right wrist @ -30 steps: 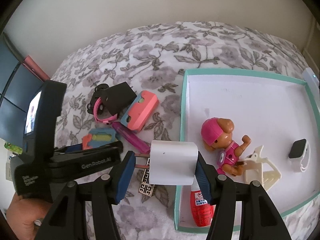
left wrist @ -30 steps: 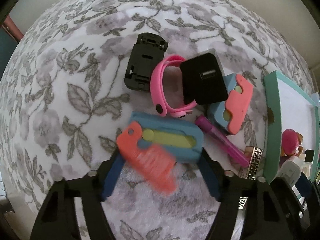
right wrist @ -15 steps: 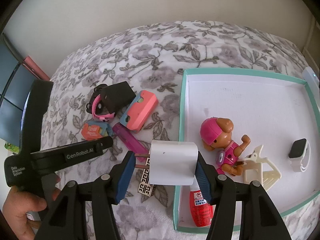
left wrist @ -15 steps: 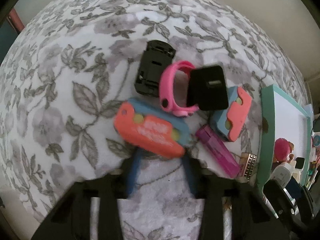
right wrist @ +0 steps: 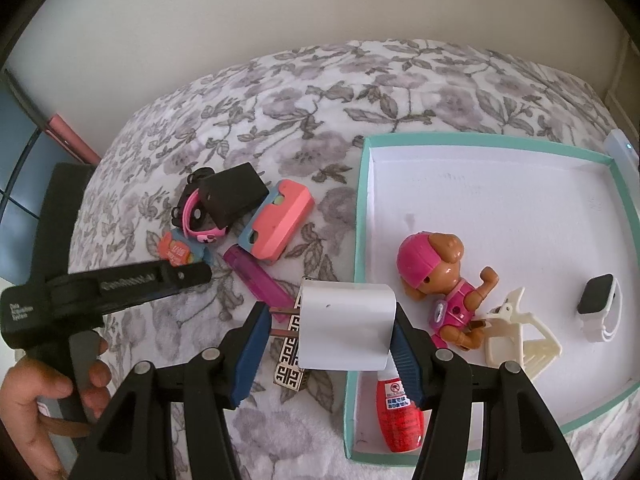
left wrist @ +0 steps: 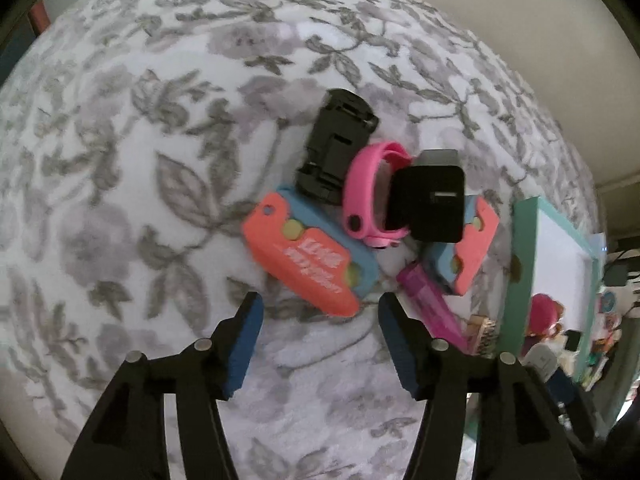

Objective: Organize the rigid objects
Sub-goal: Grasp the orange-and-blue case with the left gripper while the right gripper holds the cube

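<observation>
My left gripper [left wrist: 320,312] is open and empty, just short of an orange-and-blue folding tool [left wrist: 308,260] lying on the floral bedspread. Behind it lie a black clip [left wrist: 336,156], a pink watch [left wrist: 368,200], a black charger [left wrist: 432,204], a second orange-and-blue case [left wrist: 464,252] and a purple lighter [left wrist: 432,308]. My right gripper [right wrist: 328,332] is shut on a white plug adapter [right wrist: 344,328], held above the left rim of the teal box [right wrist: 360,216]. The left gripper also shows in the right wrist view [right wrist: 120,284].
The teal box holds a pink toy dog [right wrist: 440,276], a cream clip [right wrist: 516,336], a white smartwatch [right wrist: 600,304] and a red glue bottle [right wrist: 400,416]. A patterned square tile [right wrist: 292,356] lies beside the box. A wall runs behind the bed.
The left gripper let go of the orange-and-blue tool, which now lies on the bedspread, and drew back with its fingers open. The right gripper has stayed still with the adapter.
</observation>
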